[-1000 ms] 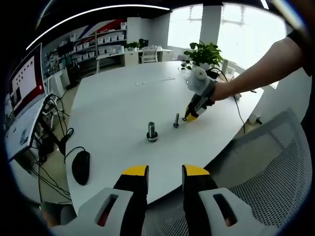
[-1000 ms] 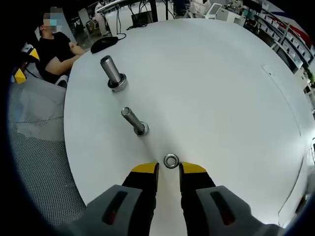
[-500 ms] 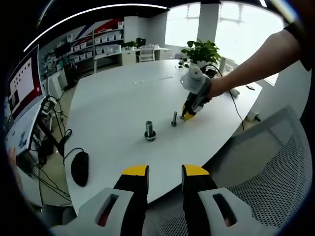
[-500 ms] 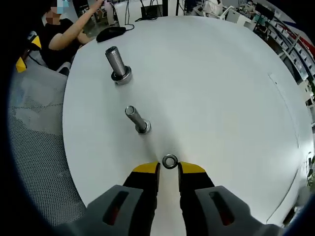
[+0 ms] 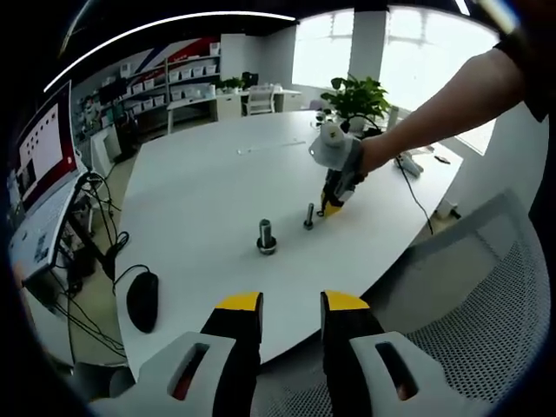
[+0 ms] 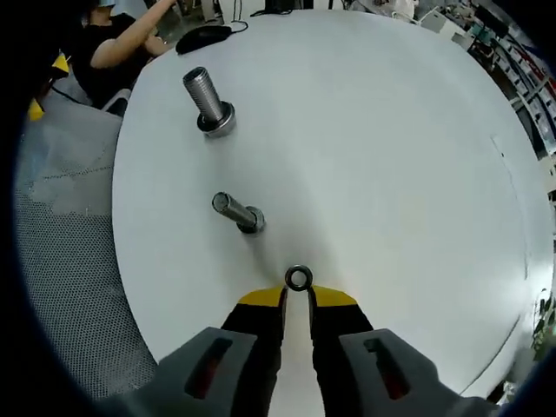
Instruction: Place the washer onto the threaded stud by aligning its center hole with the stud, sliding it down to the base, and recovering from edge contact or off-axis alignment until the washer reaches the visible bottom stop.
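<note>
The washer (image 6: 298, 278) lies on the white table (image 6: 391, 156) right at the fingertips of the right gripper (image 6: 297, 296), just ahead of the narrow gap between its yellow-tipped jaws; whether the tips already pinch its edge, I cannot tell. Beyond the fingers, a little to their left, stands the slim threaded stud (image 6: 234, 211), and farther off the same way a thicker bolt (image 6: 207, 101) (standing on its head). From the left gripper view, the left gripper (image 5: 291, 303) hangs off the table edge with its jaws narrowly apart and empty, above a mesh chair (image 5: 469, 295). A computer mouse (image 5: 142, 300) sits to its left.
</note>
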A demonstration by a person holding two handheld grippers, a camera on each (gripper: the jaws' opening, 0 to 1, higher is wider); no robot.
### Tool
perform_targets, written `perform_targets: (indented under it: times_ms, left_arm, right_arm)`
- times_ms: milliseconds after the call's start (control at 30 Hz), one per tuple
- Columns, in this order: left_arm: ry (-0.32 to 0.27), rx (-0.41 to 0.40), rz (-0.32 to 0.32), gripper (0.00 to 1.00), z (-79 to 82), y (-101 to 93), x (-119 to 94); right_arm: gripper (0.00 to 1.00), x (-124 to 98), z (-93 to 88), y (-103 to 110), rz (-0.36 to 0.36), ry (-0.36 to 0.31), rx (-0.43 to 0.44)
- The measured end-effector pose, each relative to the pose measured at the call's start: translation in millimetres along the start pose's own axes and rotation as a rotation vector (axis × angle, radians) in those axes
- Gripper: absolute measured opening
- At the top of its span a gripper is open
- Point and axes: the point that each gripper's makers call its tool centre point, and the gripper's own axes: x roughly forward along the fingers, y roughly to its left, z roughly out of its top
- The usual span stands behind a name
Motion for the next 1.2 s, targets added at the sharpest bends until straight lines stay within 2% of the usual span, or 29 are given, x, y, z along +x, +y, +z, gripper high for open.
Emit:
perform_targets:
  times_ms: [33, 167, 267, 367, 467, 567, 633, 733, 800, 967, 1200]
  left_arm:
    - [0.000, 0.002, 0.000, 0.25, 0.3, -0.3, 0]
    - [-0.006, -0.003, 0.004, 0.25, 1.2, 0.8, 0]
    - [-0.005, -0.001, 0.007, 0.25, 2.8, -1.4, -1]
    - [-0.008, -0.002, 0.009, 0.25, -0.1, 3.2, 1]
    - [-0.012, -0.005, 0.010, 0.25, 2.9, 0.7, -1]
    - [-0.008, -0.002, 0.010, 0.25, 1.6, 0.9, 0]
    - [-0.008, 0.001, 0.010, 0.25, 1.8, 0.9, 0]
    - [-0.008, -0.001, 0.010, 0.25, 2.0, 0.7, -1]
    - [-0.009, -0.001, 0.010, 0.25, 1.8, 0.8, 0]
    - [-0.004, 0.000, 0.007, 0.24, 2.5, -0.8, 0]
    - [-0.003, -0.001, 0.010, 0.24, 0.8, 1.9, 1]
  right_arm:
    - [0.15, -3, -2.9, 6, 0.014, -0.013, 0.025]
    - [0.17, 0, -3.4, 3, 0.036, -0.032, 0.051]
    - [0.17, -1, -2.7, 9, 0.013, -0.020, -0.030]
    - [0.17, 0, -1.8, 2, -0.018, 0.003, -0.112]
    - [0.19, -1, -1.1, 14, -0.012, 0.012, -0.092]
    - [0.19, 0, -2.4, 11, -0.021, 0.032, -0.101]
    - [0.20, -1, -0.6, 7, -0.045, 0.039, -0.154]
    - [0.25, 1, 5.9, -2, -0.058, 0.027, -0.116]
    - [0.25, 2, 5.5, -3, -0.040, 0.030, -0.095]
    - [0.24, 1, 3.3, 5, -0.032, 0.084, -0.148]
    - [0.20, 1, 5.8, 4, -0.031, 0.106, -0.191]
